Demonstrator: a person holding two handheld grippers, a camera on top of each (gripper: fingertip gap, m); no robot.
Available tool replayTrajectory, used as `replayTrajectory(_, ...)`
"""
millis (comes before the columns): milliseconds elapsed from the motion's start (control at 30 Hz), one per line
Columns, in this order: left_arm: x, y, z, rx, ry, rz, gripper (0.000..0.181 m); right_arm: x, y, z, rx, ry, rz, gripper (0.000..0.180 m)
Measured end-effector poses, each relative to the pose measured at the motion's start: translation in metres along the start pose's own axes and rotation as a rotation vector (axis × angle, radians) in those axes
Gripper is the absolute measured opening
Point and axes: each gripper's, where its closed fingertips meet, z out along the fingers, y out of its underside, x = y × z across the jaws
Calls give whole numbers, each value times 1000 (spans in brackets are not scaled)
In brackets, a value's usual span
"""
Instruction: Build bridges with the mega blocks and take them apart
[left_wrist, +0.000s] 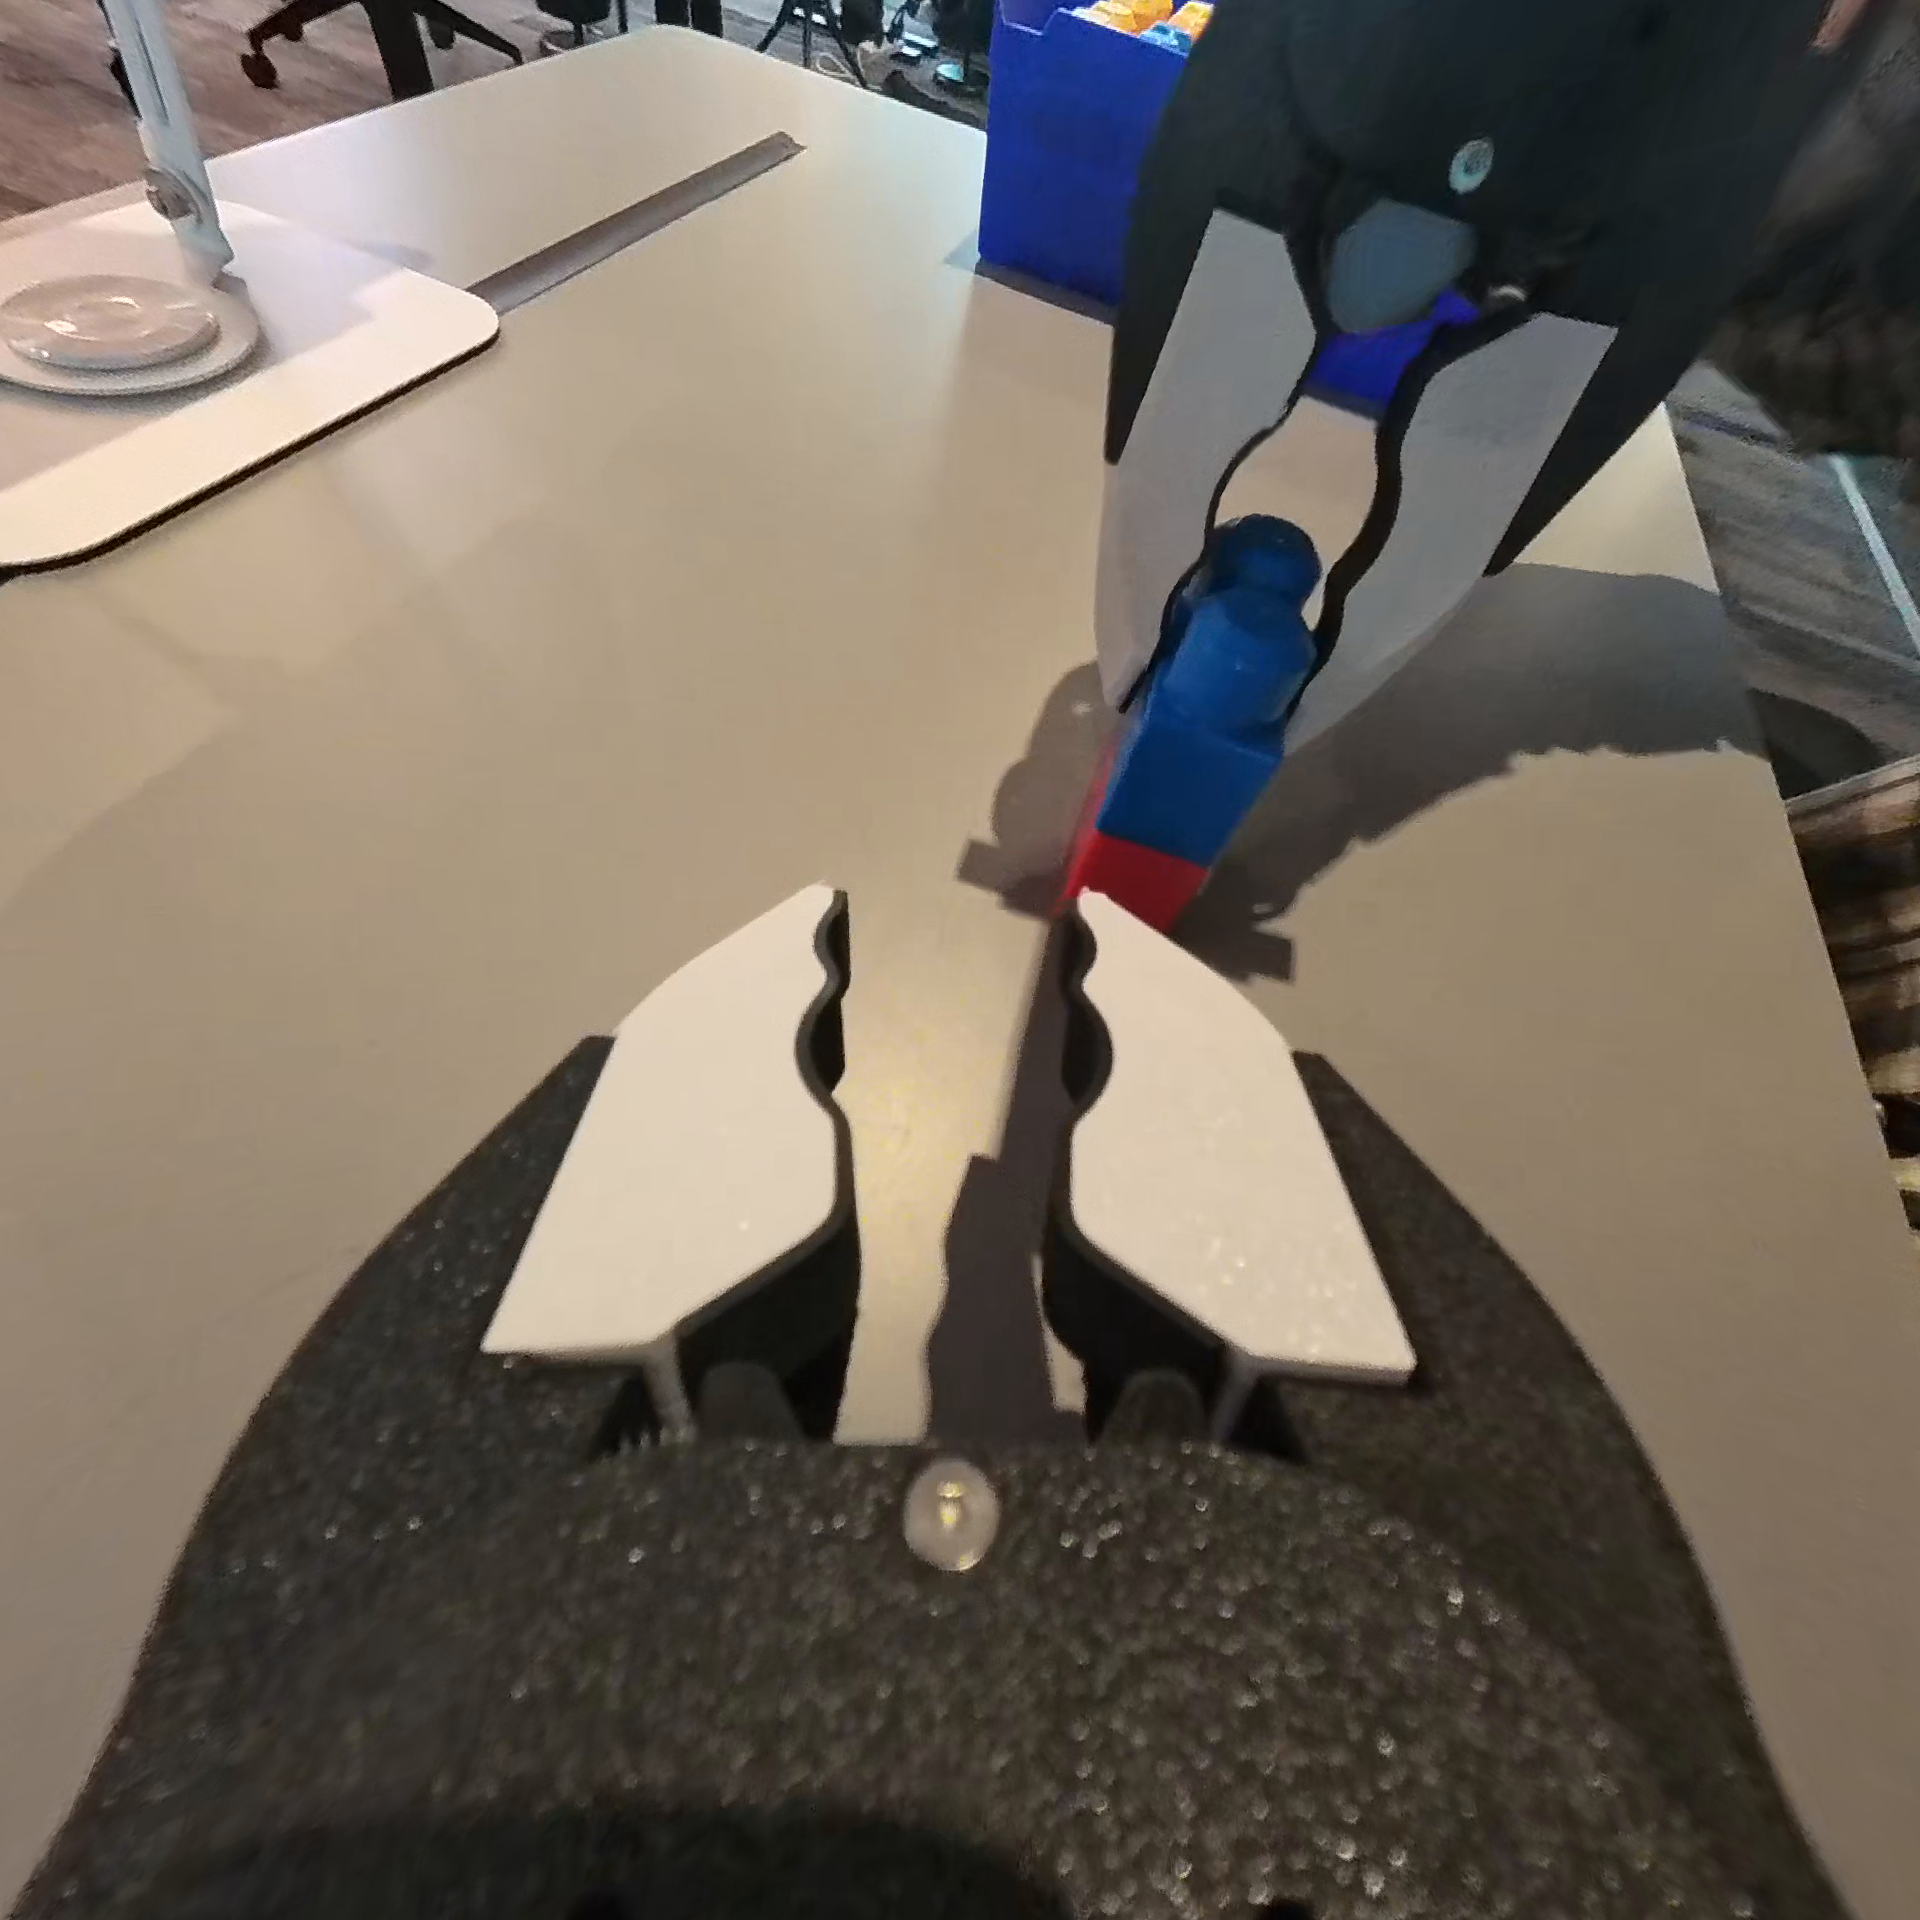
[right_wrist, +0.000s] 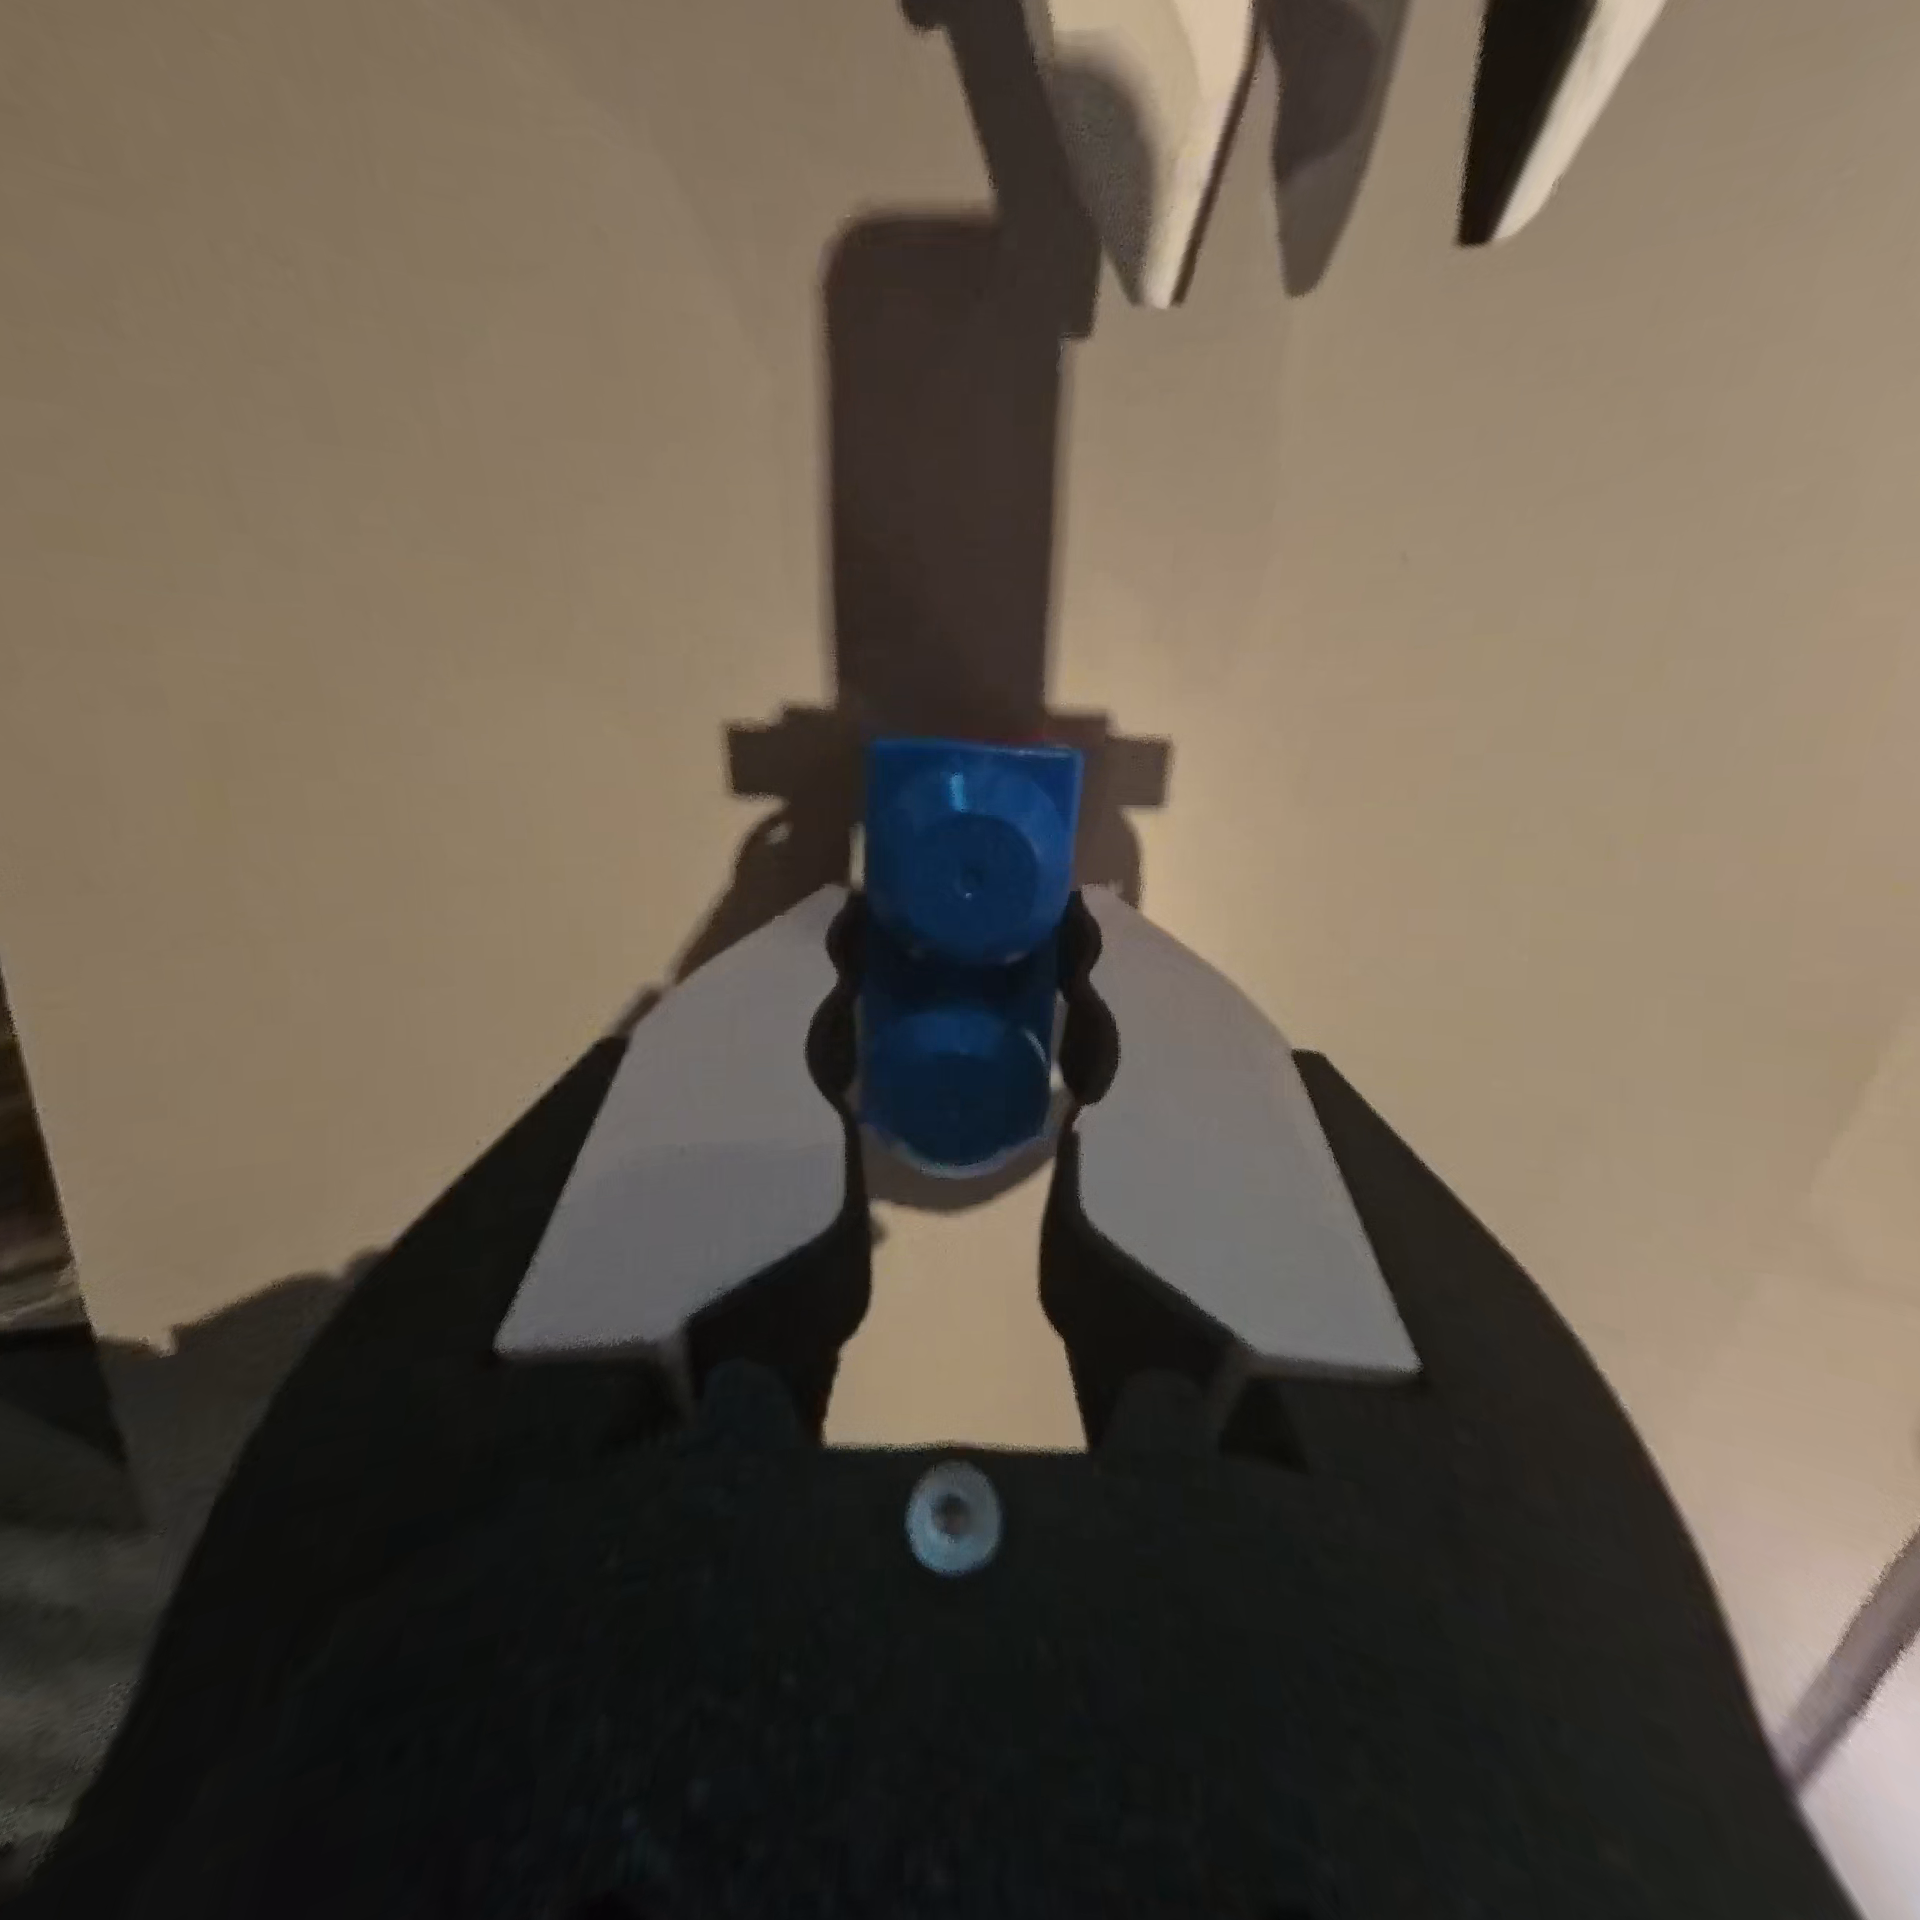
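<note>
A blue block (left_wrist: 1195, 769) sits on a red block (left_wrist: 1138, 883) right of centre on the beige table (left_wrist: 623, 675). The right gripper (left_wrist: 1216, 686) clamps the blue block from above. The left gripper (left_wrist: 961, 909), parted and empty, hovers beside the red block. A blue bin (left_wrist: 1049, 156) stands at upper right.

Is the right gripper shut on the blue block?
Shut on it: the right gripper clamps the blue block from both sides, atop the red block.
</note>
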Motion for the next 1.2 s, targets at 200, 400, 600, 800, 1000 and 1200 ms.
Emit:
replayTrajectory(200, 9, 17, 7, -101, 56, -4, 38, -1, 4, 0, -139, -32, -73, 36)
replayTrajectory(400, 14, 29, 14, -176, 71, 43, 38, -1, 3, 1, -165, -47, -64, 36)
replayTrajectory(600, 10, 11, 8, -54, 44, 31, 37, -5, 15, -36, -6, 18, -94, 35)
replayTrajectory(800, 8, -15, 9, 101, -37, 91, 36, 24, 138, -193, 31, 293, 50, 35)
replayTrajectory(1000, 30, -37, 23, 230, -50, 142, 35, 5, 327, -287, -113, 398, 200, 36)
replayTrajectory(1200, 47, -39, 54, 246, -133, 176, 33, -24, 431, -245, -150, 256, 244, 36)
